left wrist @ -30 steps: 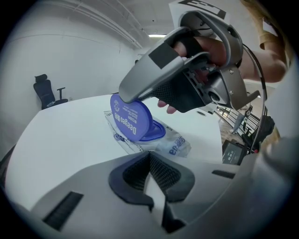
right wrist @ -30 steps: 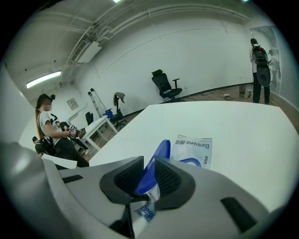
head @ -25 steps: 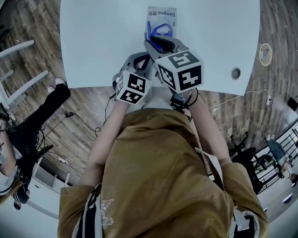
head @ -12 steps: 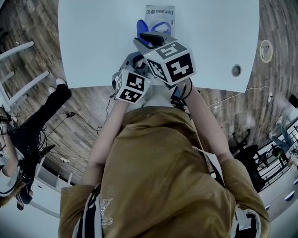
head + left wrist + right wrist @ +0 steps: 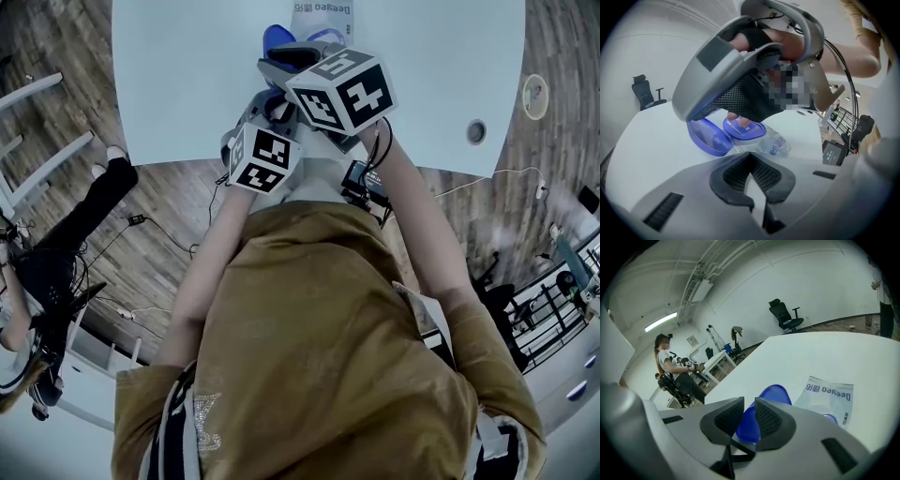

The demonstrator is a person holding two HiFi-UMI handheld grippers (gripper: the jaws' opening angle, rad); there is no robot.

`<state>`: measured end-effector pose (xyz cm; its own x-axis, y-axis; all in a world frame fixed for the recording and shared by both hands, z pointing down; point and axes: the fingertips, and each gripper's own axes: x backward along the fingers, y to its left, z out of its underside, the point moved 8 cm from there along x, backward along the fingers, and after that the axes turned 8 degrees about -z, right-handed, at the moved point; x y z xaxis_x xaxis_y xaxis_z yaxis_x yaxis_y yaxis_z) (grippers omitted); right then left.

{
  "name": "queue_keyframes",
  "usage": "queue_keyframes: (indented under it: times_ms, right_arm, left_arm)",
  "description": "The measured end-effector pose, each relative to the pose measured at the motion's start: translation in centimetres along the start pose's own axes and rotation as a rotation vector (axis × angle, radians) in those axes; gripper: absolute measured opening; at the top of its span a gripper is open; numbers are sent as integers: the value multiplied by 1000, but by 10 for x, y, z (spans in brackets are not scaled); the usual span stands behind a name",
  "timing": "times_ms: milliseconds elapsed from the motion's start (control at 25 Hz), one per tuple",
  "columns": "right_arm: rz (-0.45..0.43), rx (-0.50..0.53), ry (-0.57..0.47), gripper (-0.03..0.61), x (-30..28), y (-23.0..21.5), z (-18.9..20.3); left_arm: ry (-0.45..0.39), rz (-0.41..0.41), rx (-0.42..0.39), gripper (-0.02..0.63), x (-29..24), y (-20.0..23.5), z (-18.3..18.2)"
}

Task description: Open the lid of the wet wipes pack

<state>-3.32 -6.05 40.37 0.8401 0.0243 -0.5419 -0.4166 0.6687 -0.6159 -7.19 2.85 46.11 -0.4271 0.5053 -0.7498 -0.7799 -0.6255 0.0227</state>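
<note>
- From the head view, we see the wet wipes pack lying flat at the far middle of the white counter. Its blue lid stands up at the pack's left side.
- The right gripper reaches over the pack's near end, with its tips at the lid. The left gripper sits just below and to the left of it, near the counter's edge.
- In the left gripper view, we see the left gripper's jaws drawn together with only a thin slit between them, holding nothing. Beyond them the lid is swung open beside the pack's oval opening, under the right gripper.
- In the right gripper view, we see the jaws closed on the raised lid, with blue showing between the pads. The pack lies to the right on the counter, and an office chair stands far behind.
</note>
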Motion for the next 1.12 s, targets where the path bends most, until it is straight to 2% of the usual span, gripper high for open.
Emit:
queue_keyframes:
  times_ms: [480,720,1120]
  right_arm:
    - [0,-22,38,78,-13,-8,2]
    - [-10,-30,55,78,-19,-9,3]
    - [23,-47,114,78,-26,-22,9]
  left_arm:
    - [3,13,14,6,-2,-2,0]
    - [4,4,-66,6,5,-8,-3]
    - [18,40,-61,6,6,-13,0]
